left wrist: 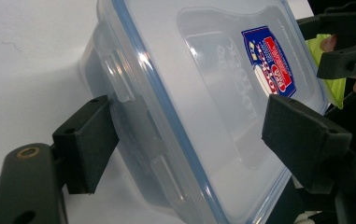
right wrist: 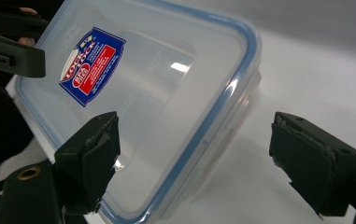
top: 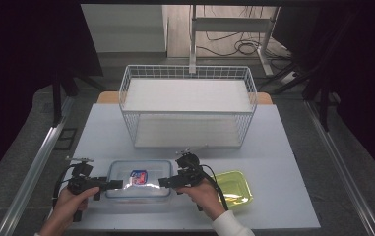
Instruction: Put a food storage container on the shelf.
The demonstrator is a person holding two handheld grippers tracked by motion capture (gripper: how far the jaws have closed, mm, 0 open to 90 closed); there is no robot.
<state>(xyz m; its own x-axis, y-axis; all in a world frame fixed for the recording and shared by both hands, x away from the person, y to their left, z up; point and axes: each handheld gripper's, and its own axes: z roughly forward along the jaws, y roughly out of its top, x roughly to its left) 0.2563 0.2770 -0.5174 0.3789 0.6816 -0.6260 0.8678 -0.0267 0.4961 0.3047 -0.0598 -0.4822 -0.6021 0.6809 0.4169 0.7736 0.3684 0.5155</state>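
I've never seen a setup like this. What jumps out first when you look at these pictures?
Most striking is the clear lidded container with its blue seal and a red-and-blue label, at the near edge of the white table, flanked by the left tool and the right tool, each with open jaws at one end of it. Behind it stands a big white wire basket, and a yellow-green tray sits to the right.

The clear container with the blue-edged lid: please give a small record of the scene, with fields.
container: clear box, lid on, red and blue label
left claw: open, jaws on either side of the box's short end
right claw: open, one jaw over the lid, one past the box's edge
beside: yellow-green tray
behind: white wire basket
surface: white table
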